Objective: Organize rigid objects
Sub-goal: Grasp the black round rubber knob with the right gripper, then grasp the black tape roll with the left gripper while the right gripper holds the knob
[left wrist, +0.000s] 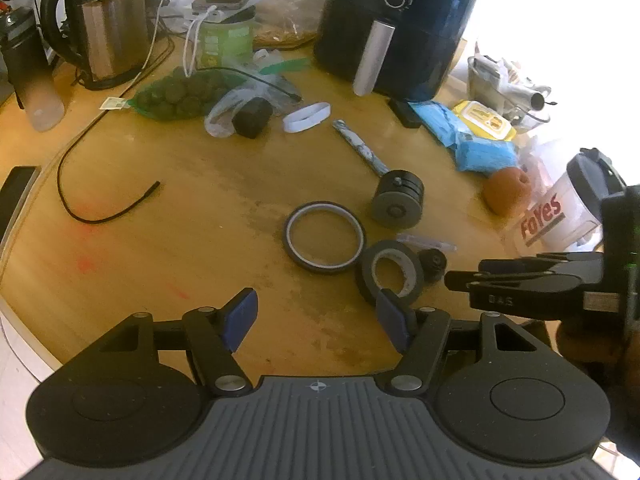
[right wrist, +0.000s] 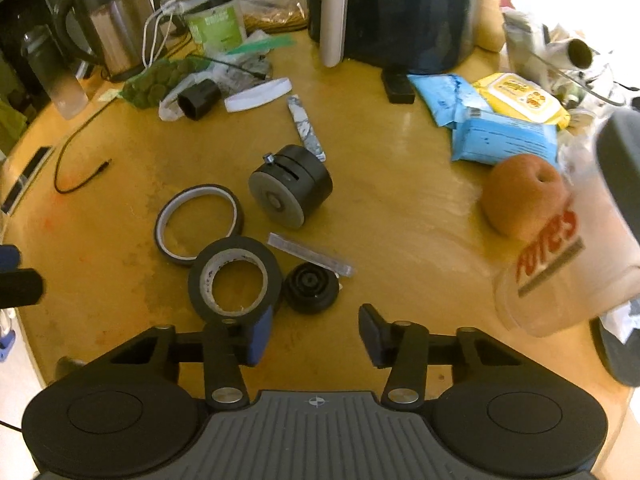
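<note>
On the wooden table lie a thin dark tape ring (left wrist: 324, 237) (right wrist: 199, 224), a thick black tape roll (left wrist: 390, 274) (right wrist: 235, 277), a small black wheel (left wrist: 433, 264) (right wrist: 311, 287), a black and grey cylinder (left wrist: 398, 199) (right wrist: 290, 191), a clear flat stick (right wrist: 310, 254) and a marbled stick (left wrist: 360, 145) (right wrist: 306, 127). My left gripper (left wrist: 316, 322) is open and empty, just before the tape roll. My right gripper (right wrist: 316, 334) is open and empty, just before the small wheel; it also shows in the left wrist view (left wrist: 464, 280).
A black air fryer (left wrist: 394, 24) (right wrist: 394, 8), kettle (left wrist: 106, 20), green tub (right wrist: 218, 26), net of green balls (left wrist: 180, 94) and cables stand at the back. Blue and yellow packets (right wrist: 496, 120), an orange fruit (right wrist: 524, 196) and a plastic shaker (right wrist: 576, 248) crowd the right.
</note>
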Available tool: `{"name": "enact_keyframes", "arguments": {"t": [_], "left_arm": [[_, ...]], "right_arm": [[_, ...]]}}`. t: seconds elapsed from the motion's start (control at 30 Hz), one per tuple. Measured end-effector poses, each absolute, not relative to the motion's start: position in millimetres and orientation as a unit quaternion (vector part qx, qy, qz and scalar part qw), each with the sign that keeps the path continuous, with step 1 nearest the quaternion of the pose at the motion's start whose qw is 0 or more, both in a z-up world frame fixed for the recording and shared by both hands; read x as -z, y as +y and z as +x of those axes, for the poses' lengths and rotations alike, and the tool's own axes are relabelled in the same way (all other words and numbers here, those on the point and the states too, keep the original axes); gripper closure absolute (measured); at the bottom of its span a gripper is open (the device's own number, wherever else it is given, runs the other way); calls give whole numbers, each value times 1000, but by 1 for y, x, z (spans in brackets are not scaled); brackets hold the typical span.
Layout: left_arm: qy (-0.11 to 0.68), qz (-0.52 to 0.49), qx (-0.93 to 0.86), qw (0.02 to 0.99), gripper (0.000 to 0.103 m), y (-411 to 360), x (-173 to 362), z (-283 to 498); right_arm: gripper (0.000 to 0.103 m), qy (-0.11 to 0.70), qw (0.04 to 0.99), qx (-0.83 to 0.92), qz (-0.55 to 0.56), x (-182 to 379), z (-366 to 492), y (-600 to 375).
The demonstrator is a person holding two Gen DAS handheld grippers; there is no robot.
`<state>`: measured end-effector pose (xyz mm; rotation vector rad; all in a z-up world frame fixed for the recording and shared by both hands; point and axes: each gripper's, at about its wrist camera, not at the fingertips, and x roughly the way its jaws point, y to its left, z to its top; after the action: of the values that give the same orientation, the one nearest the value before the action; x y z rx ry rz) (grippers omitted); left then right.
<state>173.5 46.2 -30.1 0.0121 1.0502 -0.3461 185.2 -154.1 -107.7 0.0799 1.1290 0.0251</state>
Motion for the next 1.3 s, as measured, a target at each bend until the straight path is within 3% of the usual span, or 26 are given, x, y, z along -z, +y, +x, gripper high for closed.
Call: {"name": "enact_keyframes", "arguments": {"t": [0.53, 0.6, 1.3], "left_arm": [[499, -3, 138, 855, 38, 68, 30, 175], [500, -3, 135, 855, 38, 69, 30, 174], [503, 44, 177, 845, 38, 39, 44, 177]], "right_arm": [[63, 547, 837, -9, 2, 138, 215, -143], [72, 545, 838, -14, -1, 140, 216, -142], [72, 487, 873, -11, 23, 74, 169, -171]]}}
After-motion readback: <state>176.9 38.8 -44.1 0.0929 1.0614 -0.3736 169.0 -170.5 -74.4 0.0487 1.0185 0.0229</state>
